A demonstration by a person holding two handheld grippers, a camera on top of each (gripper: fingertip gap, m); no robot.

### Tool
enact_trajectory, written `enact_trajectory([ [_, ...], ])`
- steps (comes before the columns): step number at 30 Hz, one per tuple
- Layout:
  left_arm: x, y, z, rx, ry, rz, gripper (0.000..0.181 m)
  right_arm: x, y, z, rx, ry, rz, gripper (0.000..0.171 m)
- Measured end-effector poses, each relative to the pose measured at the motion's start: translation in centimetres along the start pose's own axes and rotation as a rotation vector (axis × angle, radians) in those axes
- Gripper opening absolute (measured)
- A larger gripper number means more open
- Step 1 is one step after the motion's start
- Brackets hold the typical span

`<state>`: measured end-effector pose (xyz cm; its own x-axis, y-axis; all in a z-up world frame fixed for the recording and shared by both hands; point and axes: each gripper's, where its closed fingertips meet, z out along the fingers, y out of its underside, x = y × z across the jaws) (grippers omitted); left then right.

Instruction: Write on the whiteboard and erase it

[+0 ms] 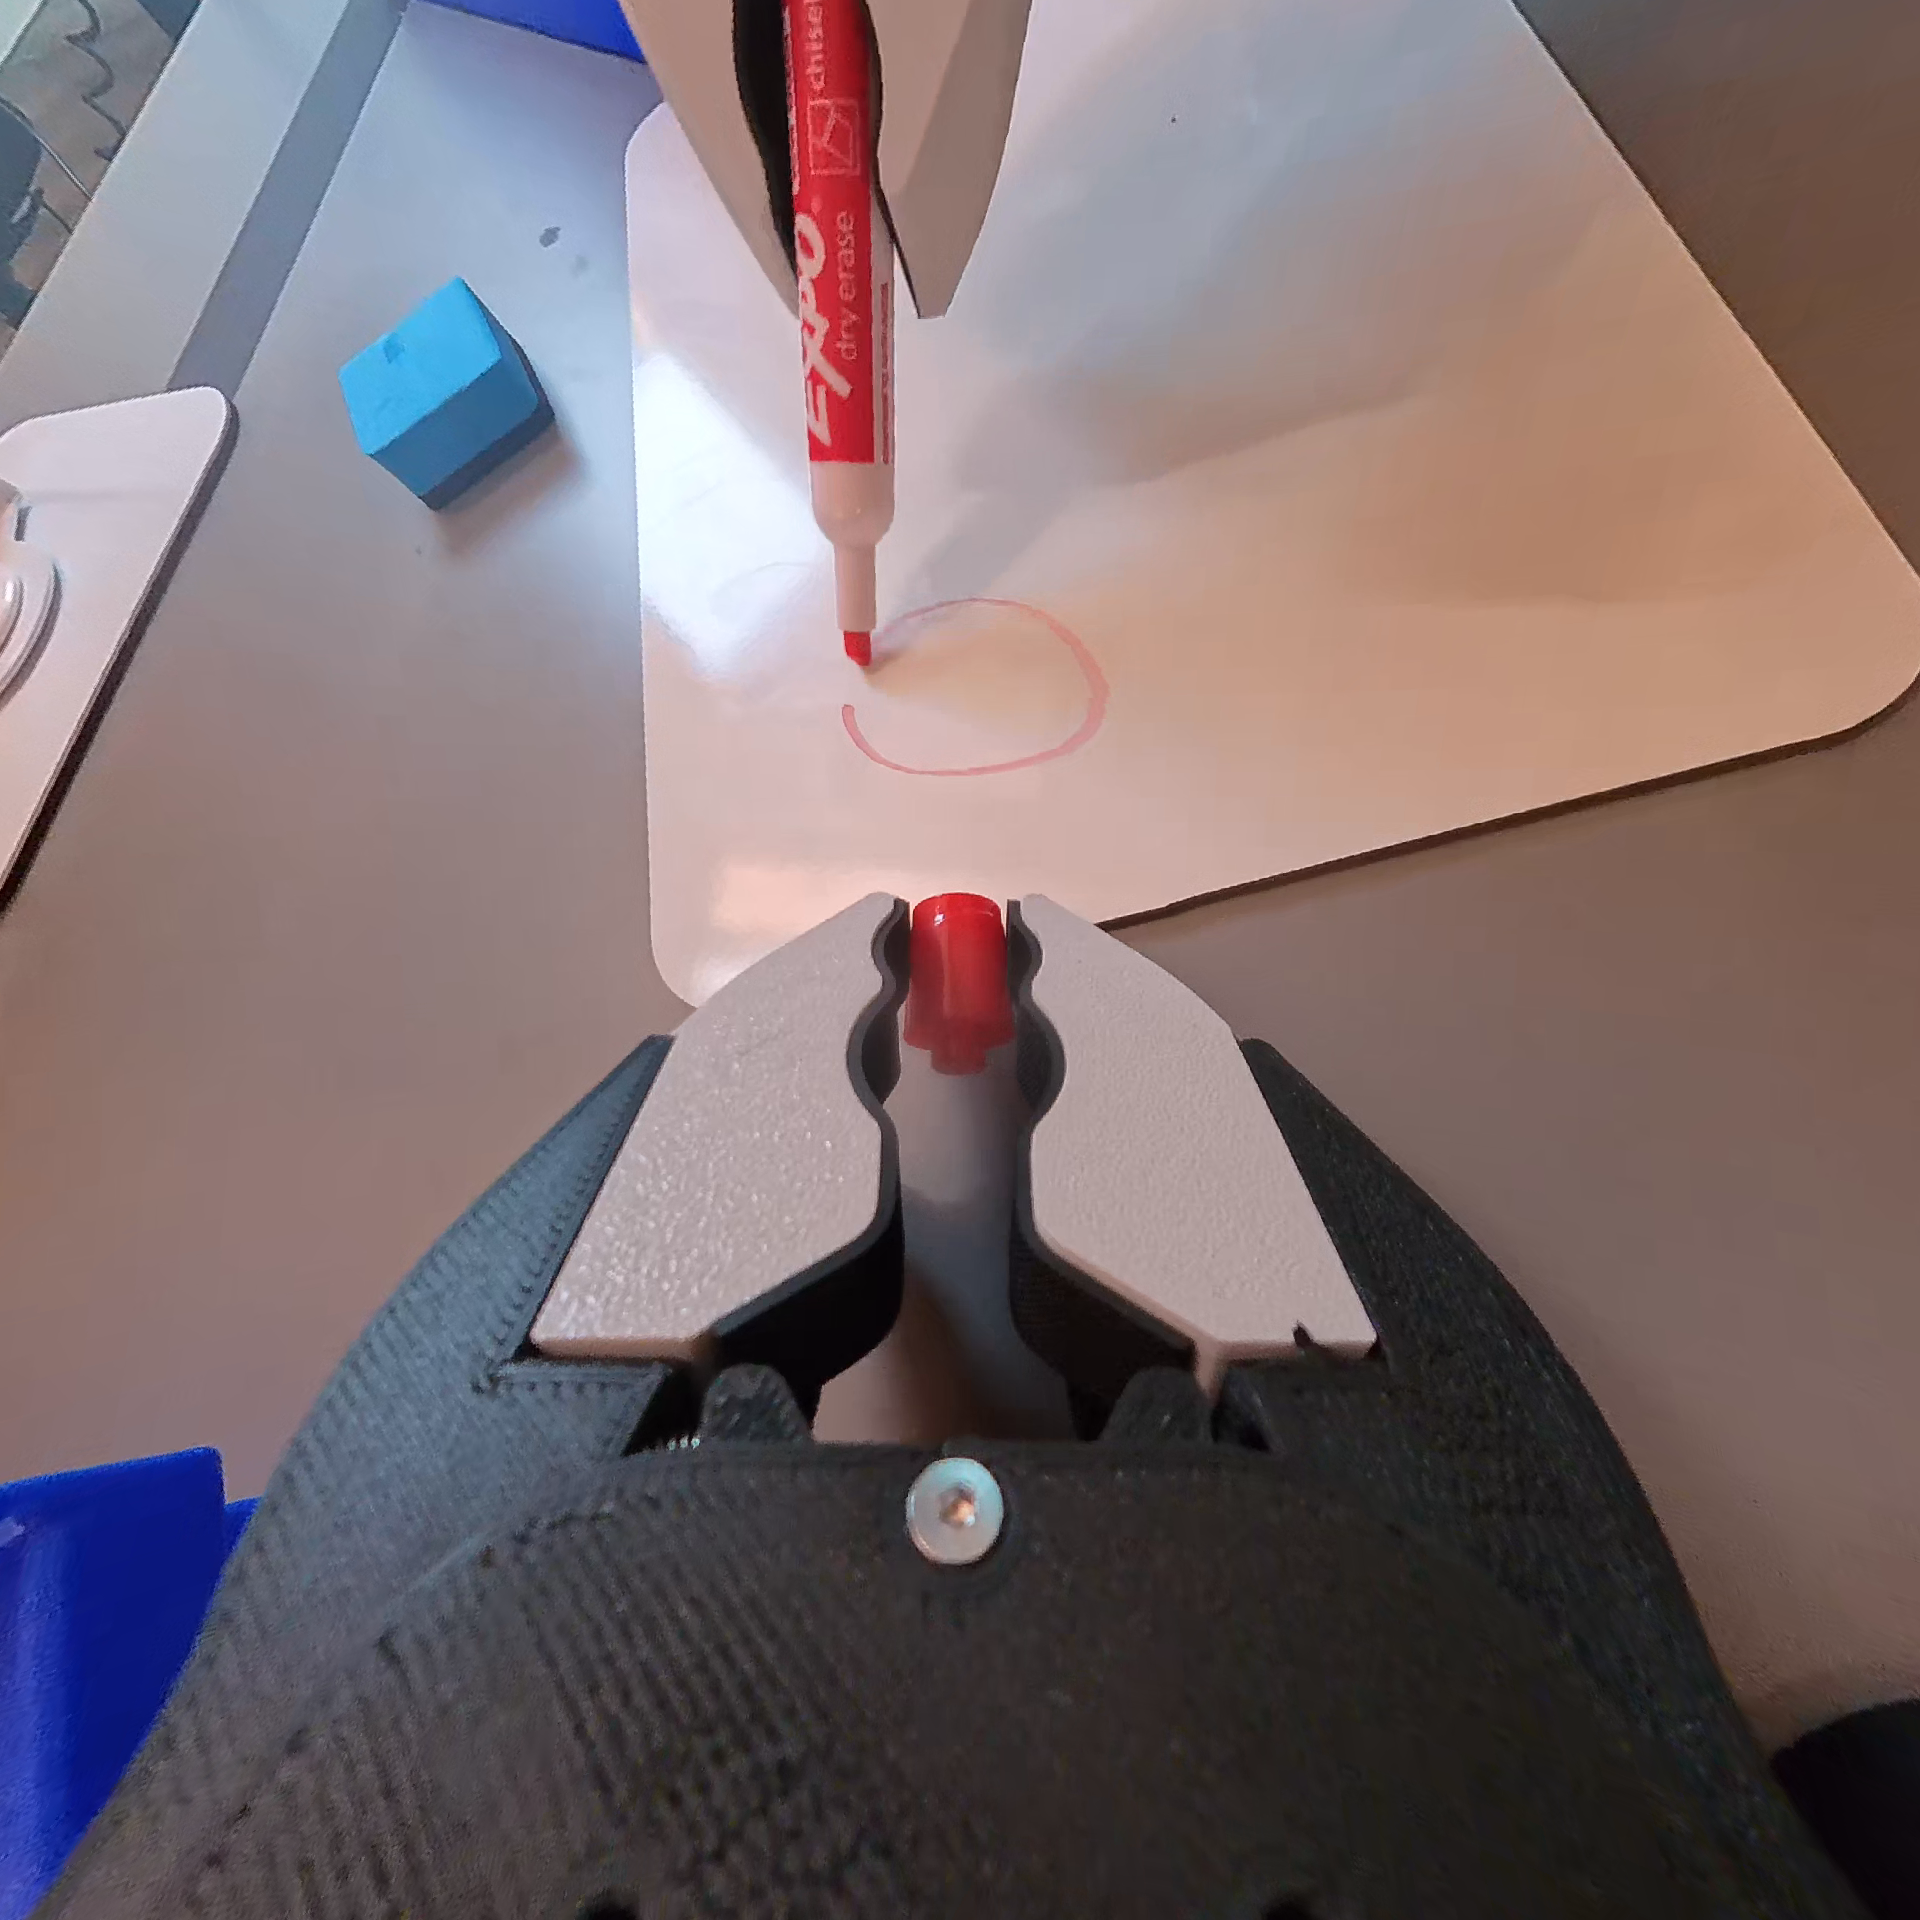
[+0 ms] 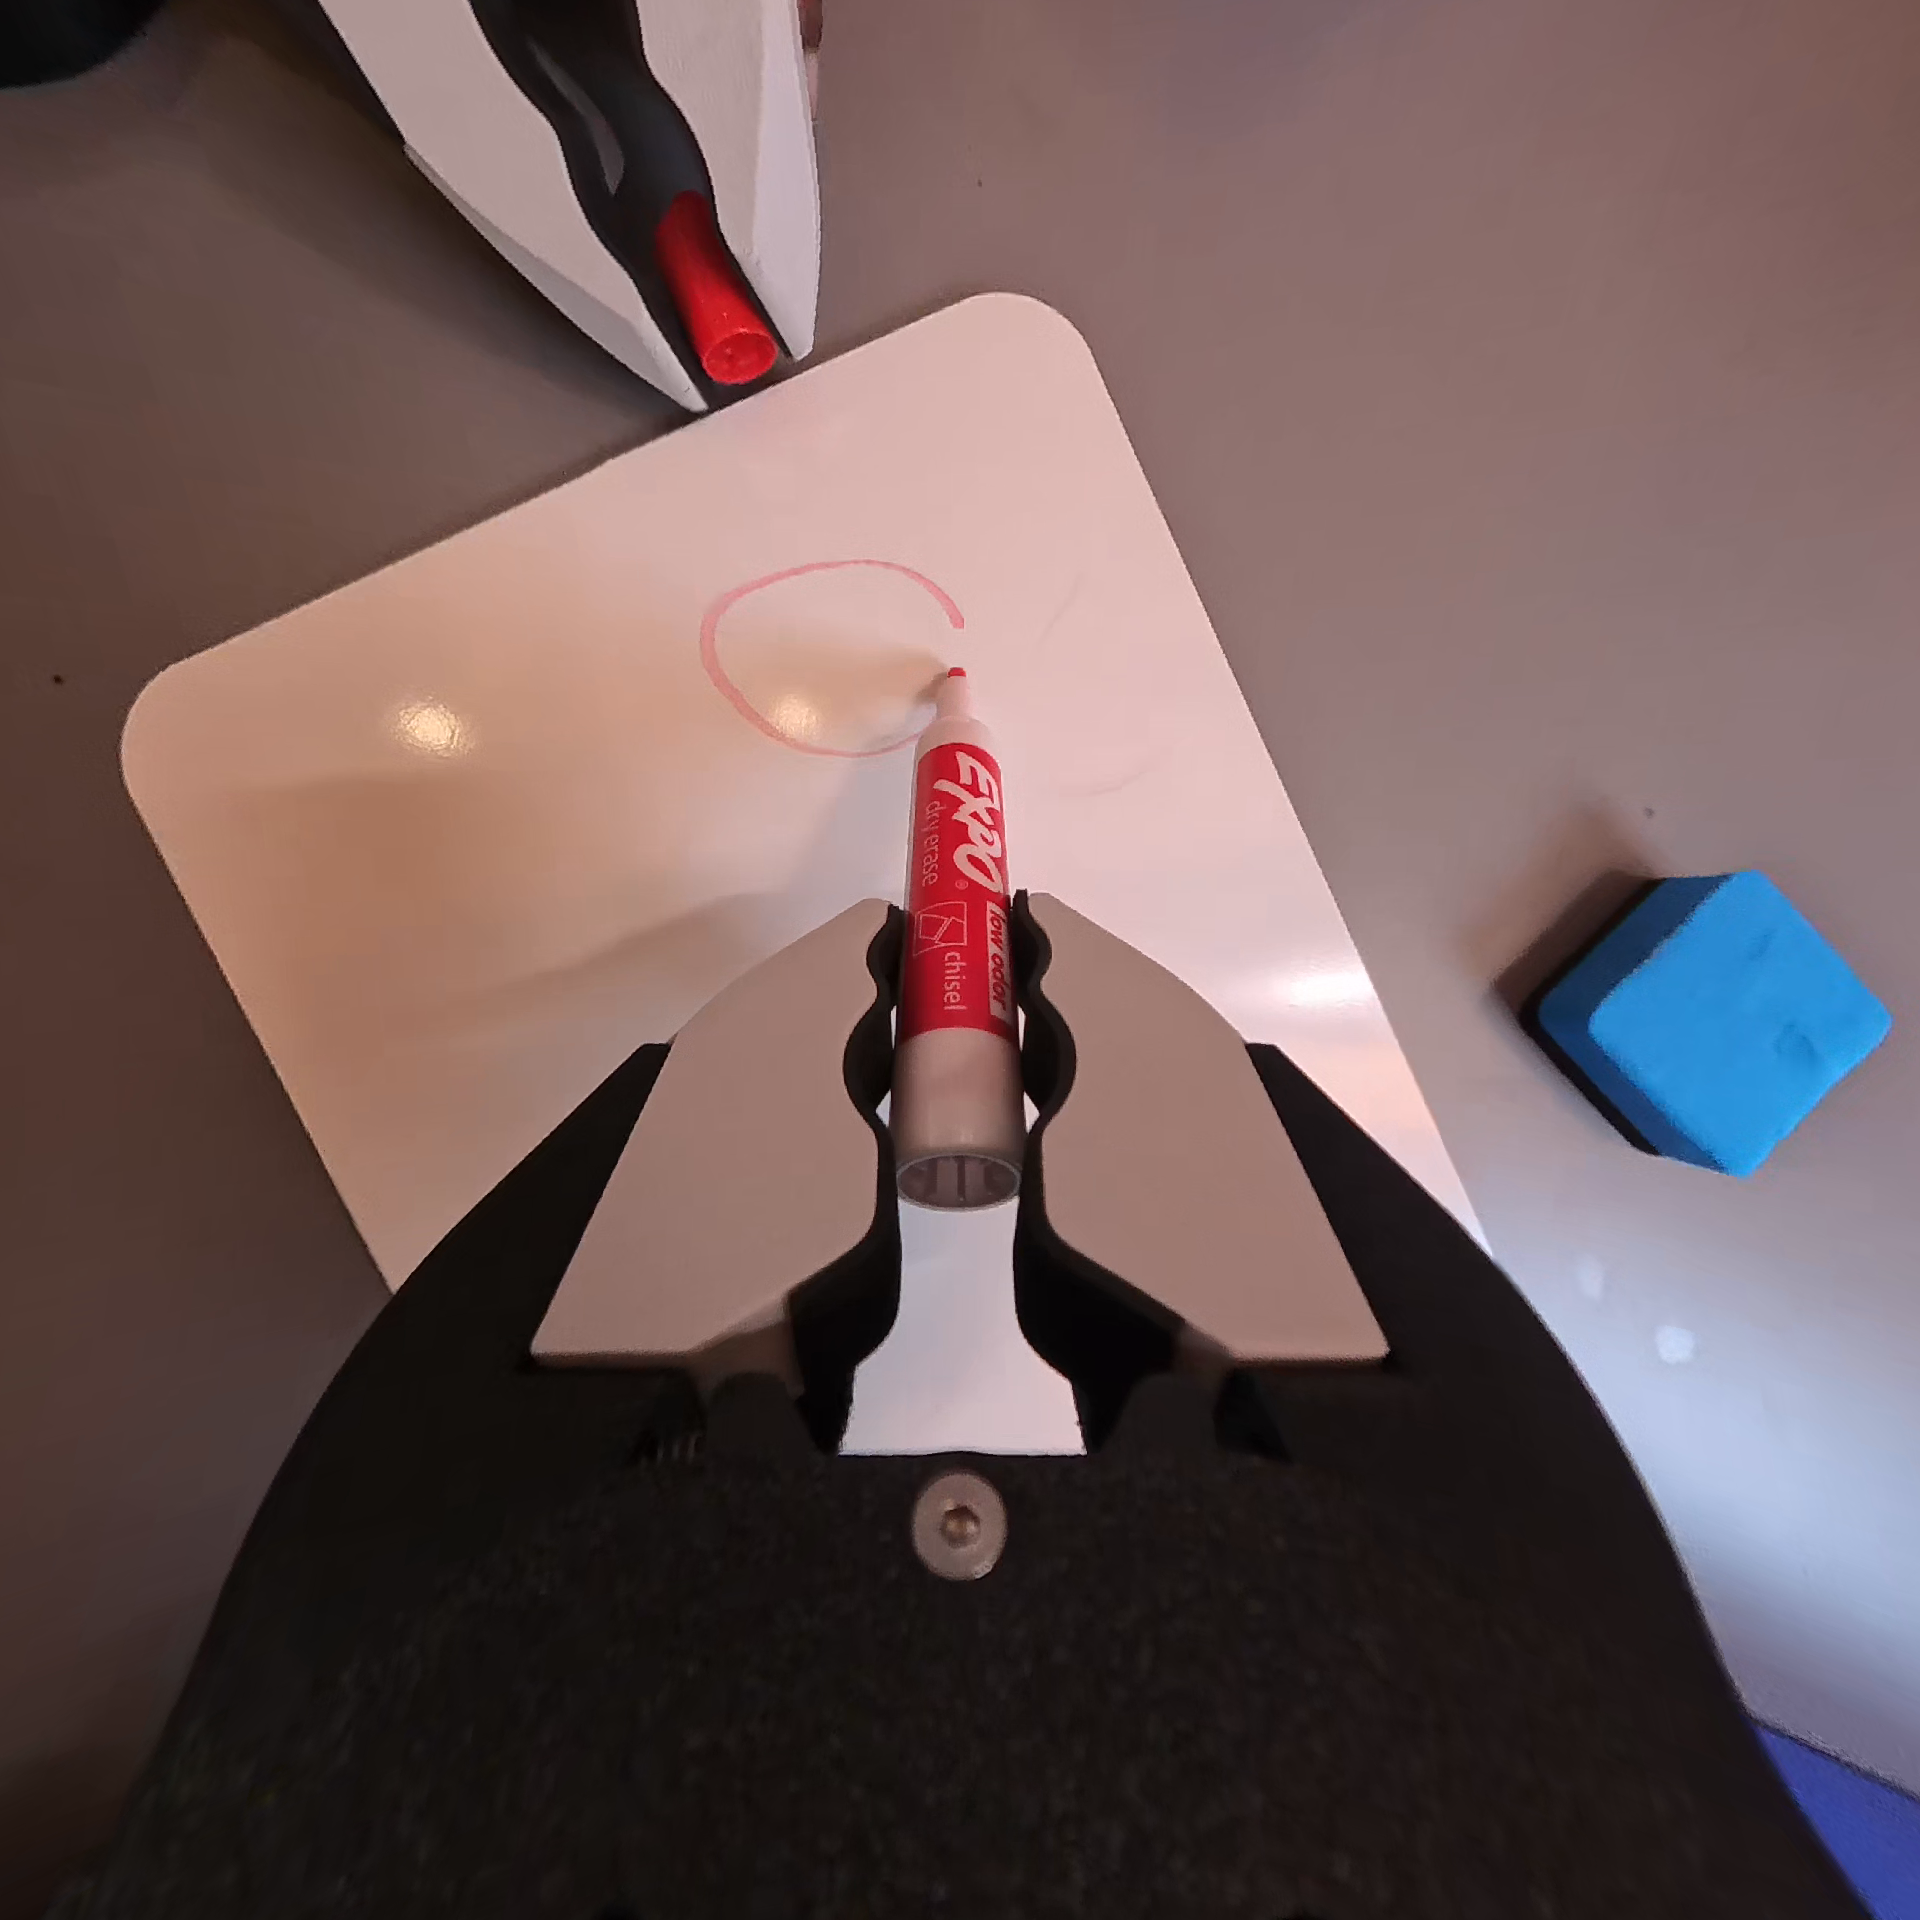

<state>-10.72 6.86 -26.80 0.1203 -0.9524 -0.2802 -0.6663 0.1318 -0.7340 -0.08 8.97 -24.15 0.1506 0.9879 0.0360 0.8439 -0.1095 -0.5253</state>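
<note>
While the right gripper has its jaws closed tight round the barrel of the red marker, the tip sits on the whiteboard at the open end of a nearly finished red circle — only a short gap is left to close. The left gripper hovers at the near corner of the board, jaws pinched on the red cap.

The line looks faint, so pressing too lightly, or letting the chisel tip roll off its flat edge, would likely leave the closing stroke patchy. Pressing too hard seems the greater risk: the board lies loose on the table with nothing holding it down, and it could slide and spoil the join. A tilted marker might also creep in the jaws.

The blue eraser rests on the table beside the board — untouched, within reach, but close enough to be knocked by a wide swing.
</note>
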Motion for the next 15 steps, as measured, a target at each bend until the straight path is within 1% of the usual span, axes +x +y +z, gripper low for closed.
enact_trajectory([
  [9,0.1,-0.2,-0.1,0.004,-0.006,0.01,0.018,-0.1,-1.5,1.2,0.025,0.005,-0.023,0.02],
  [11,0.0,-0.3,-0.2,0.006,-0.007,0.01,0.017,-0.1,-1.9,0.8,0.057,0.013,-0.025,0.02],
  [15,-0.1,-0.3,-0.2,0.011,-0.012,0.003,0.018,0.5,-2.3,-1.2,0.111,0.053,-0.018,0.02],
])
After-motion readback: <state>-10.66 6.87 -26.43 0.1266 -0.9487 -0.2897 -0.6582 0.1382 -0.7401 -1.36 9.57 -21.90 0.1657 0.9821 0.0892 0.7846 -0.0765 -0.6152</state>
